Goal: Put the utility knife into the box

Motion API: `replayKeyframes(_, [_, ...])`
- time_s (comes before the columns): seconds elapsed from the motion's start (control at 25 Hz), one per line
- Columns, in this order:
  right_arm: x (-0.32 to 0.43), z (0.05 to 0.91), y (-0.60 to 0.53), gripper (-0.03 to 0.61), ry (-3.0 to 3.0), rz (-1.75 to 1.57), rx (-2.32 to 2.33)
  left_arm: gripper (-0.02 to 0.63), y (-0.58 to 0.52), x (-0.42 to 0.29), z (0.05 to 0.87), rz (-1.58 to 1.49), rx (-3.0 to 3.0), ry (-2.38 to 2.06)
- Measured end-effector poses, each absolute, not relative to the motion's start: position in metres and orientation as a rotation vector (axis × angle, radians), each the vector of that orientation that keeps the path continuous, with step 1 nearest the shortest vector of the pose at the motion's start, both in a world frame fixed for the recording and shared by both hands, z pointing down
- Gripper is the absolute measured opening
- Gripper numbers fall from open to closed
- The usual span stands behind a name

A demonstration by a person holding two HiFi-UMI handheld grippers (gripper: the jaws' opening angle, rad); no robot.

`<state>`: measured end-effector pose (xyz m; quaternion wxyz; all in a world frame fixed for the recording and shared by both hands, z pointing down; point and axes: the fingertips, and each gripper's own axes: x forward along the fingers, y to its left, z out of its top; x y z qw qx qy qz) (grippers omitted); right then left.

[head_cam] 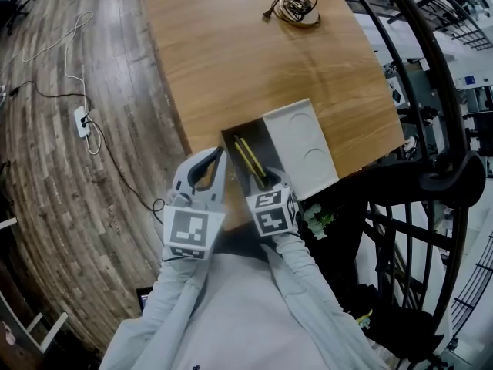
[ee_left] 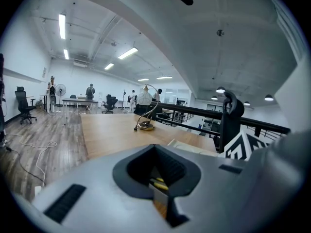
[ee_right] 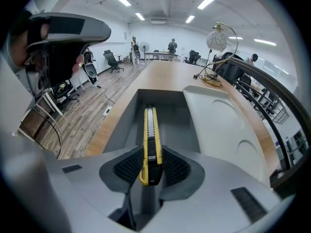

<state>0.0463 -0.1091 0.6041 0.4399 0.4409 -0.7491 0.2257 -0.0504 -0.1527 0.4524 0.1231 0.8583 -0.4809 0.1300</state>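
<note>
1. Head view: The right tongs [head_cam: 266, 182] grasp the utility knife [head_cam: 248, 159] by its near end. The knife's length reaches out over the open grey box [head_cam: 231, 141] at the bench [head_cam: 231, 52] edge, with a white lid [head_cam: 304, 149] just beside it. The left tongs [head_cam: 209, 168] sit close alongside, tips meeting. Both sleeves are drawn in near the body, forearms angled forward and down.

2. Left gripper view: The left tongs [ee_left: 156, 171] are clenched with nothing between them. They are raised roughly level and point along the bench.

3. Right gripper view: The ribbed pads clamp the knife's [ee_right: 149, 130] narrow yellow-and-black body on both flat sides at its tail, and the knife points straight into the box [ee_right: 121, 125] cavity. Whether it touches the floor of the box cannot be told. The knife looks stiff, slim and probably light. Its smooth plastic may slip, and a tail grip could let the far end droop, so a mid-body hold would likely be steadier.
</note>
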Motion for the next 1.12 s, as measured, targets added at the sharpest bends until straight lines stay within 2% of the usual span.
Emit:
replayKeyframes(0.72, [0.044, 0.604, -0.11, 0.129, -1.866, 0.65, 1.107, 0.018, -0.154, -0.061, 0.445, 0.357, 2.497, -1.438])
replayKeyframes(1.12, [0.049, 0.575, -0.116, 0.129, -1.94, 0.665, 1.182, 0.018, -0.154, -0.066, 0.433, 0.362, 2.514, -1.469])
